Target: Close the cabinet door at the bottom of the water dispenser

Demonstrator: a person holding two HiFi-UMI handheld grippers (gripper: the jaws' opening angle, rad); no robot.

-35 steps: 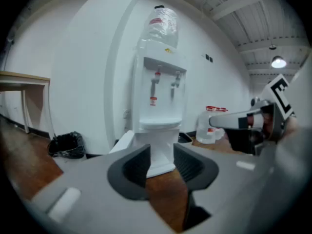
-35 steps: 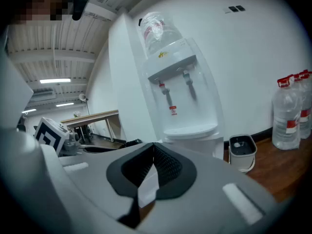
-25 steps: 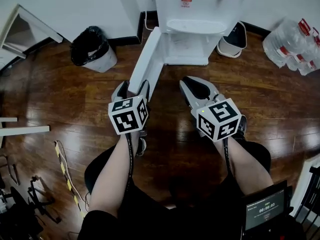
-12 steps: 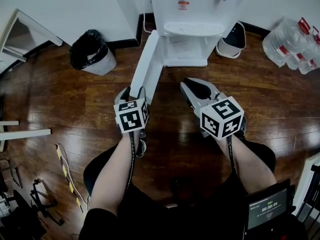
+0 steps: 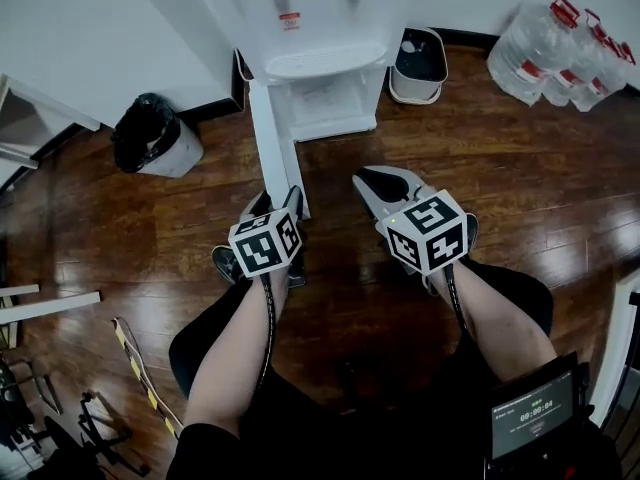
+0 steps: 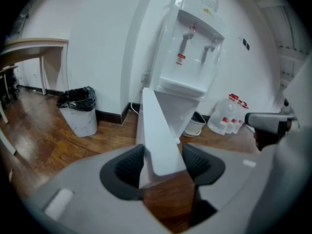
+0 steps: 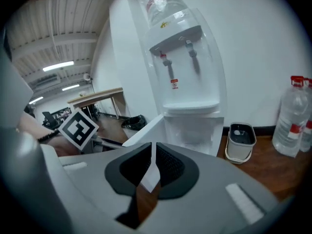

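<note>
The white water dispenser (image 5: 320, 28) stands at the top centre, its bottom cabinet door (image 5: 272, 138) swung wide open towards me. My left gripper (image 5: 280, 200) is at the door's free end. In the left gripper view the door's edge (image 6: 158, 130) lies between the jaws of the left gripper (image 6: 165, 162), close to both pads; the jaws have just been opening. My right gripper (image 5: 368, 180) hovers over the floor to the right of the door, shut with nothing in it. The right gripper view shows those dark pads (image 7: 168, 165) nearly together, with the dispenser (image 7: 187, 67) ahead.
A bin with a black liner (image 5: 150, 133) stands left of the dispenser, and a small white bin (image 5: 418, 63) stands to its right. Several water bottles (image 5: 560, 43) are at the top right. A shoe (image 5: 225, 263) and the person's knees are just behind the grippers.
The view has swung, so the dispenser and door now sit further left. Both grippers moved forward and down along the door. The left jaws narrowed, then widened around the door's edge.
</note>
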